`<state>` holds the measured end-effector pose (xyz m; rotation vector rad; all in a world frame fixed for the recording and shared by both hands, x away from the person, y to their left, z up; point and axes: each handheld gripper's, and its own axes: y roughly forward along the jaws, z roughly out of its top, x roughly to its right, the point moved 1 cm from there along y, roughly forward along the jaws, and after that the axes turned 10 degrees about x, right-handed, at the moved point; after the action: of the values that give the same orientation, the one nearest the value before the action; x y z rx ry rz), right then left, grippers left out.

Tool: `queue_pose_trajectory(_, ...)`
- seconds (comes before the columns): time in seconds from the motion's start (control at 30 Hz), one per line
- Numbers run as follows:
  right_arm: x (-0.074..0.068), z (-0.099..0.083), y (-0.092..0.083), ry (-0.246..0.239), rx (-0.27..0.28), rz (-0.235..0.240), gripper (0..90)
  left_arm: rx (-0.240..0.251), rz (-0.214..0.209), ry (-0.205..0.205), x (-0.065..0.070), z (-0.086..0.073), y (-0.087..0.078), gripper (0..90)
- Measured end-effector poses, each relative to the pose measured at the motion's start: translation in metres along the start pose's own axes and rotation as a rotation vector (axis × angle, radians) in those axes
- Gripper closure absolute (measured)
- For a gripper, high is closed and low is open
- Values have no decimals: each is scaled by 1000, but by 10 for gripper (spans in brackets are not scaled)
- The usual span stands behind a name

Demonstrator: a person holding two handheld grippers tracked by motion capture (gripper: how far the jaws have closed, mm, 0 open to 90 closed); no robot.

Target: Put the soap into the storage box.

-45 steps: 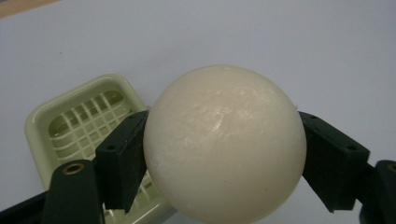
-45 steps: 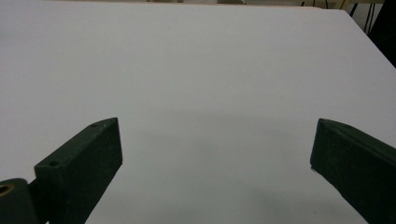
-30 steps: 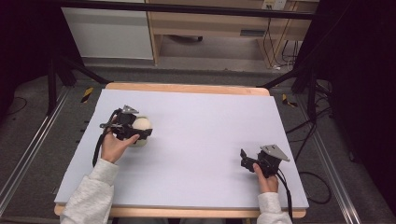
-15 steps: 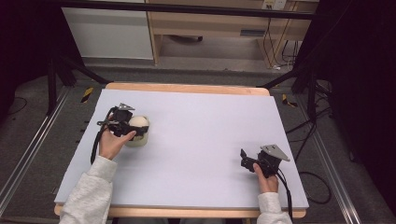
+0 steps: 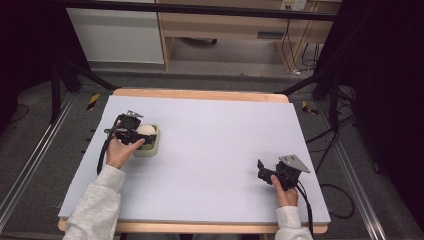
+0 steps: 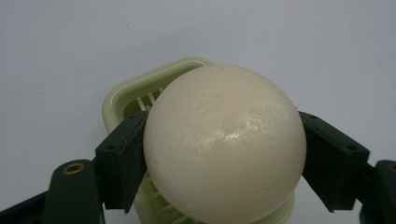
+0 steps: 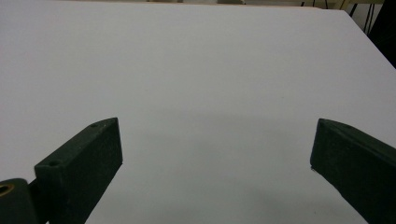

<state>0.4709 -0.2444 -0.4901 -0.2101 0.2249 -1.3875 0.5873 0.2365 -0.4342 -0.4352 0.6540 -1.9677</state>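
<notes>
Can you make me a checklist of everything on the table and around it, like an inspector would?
Surface: pale table top with a wooden edge, bare across the middle.
Job's things: cream round ball, maybe soap, held over a pale green ribbed dish.
Clutter: nothing seen.
Grippers: left tool has its jaws shut on the ball's two sides; right tool is open with nothing between its jaws, low over the table at the near right.
Cables: a black cable trails from the right tool off the near edge; more wires hang by the far furniture.
Surroundings: wooden furniture behind the table, dark curtains at the right, grey floor.
</notes>
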Motion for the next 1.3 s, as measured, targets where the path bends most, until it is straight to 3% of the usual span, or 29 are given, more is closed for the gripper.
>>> queue_pose_trajectory(0.87,0,0,0,0,0,0,26,-48,17,-5,-7,-10,11,231)
queue_pose_trajectory(1.3,0,0,0,-1,1,-1,26,-43,18,-1,-5,-11,12,230)
